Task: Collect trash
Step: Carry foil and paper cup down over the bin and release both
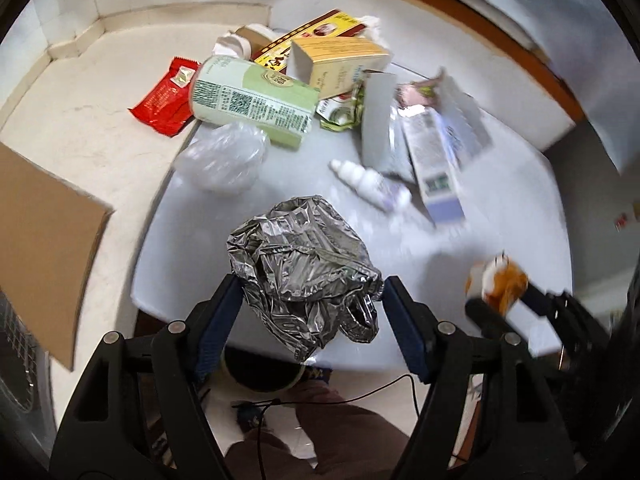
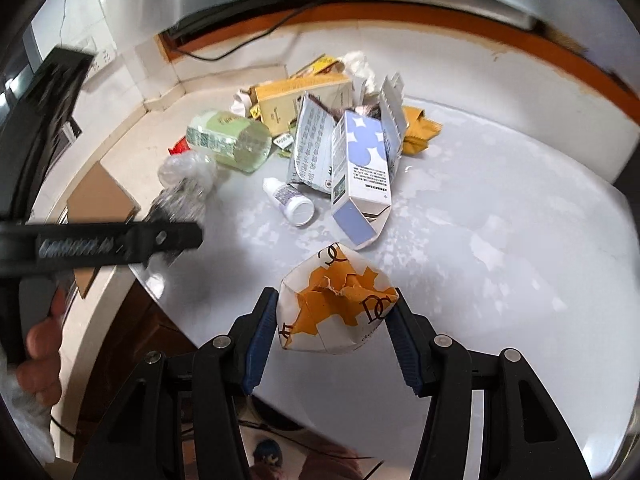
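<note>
My left gripper point(image 1: 310, 292) is shut on a crumpled silver foil bag point(image 1: 304, 264), held above the near edge of the white table point(image 1: 500, 208). My right gripper point(image 2: 336, 304) is shut on a crushed white and orange paper carton point(image 2: 340, 308), also above the table; it shows blurred in the left wrist view point(image 1: 498, 282). More trash lies in a pile at the far side: a green paper cup point(image 1: 256, 100), a red sachet point(image 1: 166, 96), a clear plastic wad point(image 1: 224, 156), a small white dropper bottle point(image 2: 290, 200), a blue and white box point(image 2: 360, 184) and yellow boxes point(image 1: 340, 64).
A brown cardboard sheet point(image 1: 44, 248) sits at the left, below the table level. A black cable point(image 2: 240, 46) runs along the back wall. The left gripper's body point(image 2: 100, 244) crosses the left of the right wrist view. The person's legs point(image 1: 332, 432) are below the table's near edge.
</note>
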Demonstrator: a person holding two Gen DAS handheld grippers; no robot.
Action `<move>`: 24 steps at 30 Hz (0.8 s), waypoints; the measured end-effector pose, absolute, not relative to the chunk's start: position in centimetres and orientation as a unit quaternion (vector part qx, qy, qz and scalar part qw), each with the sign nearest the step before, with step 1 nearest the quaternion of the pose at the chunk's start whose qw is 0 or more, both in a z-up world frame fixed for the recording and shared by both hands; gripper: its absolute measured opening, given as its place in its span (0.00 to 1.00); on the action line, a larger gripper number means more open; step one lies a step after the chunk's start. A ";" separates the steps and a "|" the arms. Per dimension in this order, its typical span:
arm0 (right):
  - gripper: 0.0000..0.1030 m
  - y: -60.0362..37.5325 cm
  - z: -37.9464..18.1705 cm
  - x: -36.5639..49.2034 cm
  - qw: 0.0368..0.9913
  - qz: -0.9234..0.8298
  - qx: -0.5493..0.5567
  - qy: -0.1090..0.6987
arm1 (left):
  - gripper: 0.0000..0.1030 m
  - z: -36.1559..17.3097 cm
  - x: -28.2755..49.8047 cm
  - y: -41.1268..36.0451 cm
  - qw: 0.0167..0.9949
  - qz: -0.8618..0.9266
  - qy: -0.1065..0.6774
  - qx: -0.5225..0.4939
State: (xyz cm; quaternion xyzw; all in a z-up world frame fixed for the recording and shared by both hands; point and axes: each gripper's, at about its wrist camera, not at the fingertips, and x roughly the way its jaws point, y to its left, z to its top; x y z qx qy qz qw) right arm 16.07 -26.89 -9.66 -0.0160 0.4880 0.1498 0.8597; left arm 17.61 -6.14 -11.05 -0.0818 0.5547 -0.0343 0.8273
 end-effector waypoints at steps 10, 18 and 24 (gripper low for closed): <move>0.53 -22.2 -8.3 4.9 0.867 0.100 0.024 0.487 | 0.67 -8.5 6.4 -3.3 0.850 -0.109 0.515 -0.012; 0.53 -18.2 -12.2 -3.0 0.853 0.080 0.040 0.514 | 0.67 -12.2 0.2 -1.6 0.830 -0.136 0.540 0.005; 0.53 -17.7 -15.2 -6.0 0.840 0.071 0.043 0.537 | 0.67 -15.6 -1.8 -1.7 0.815 -0.139 0.563 0.006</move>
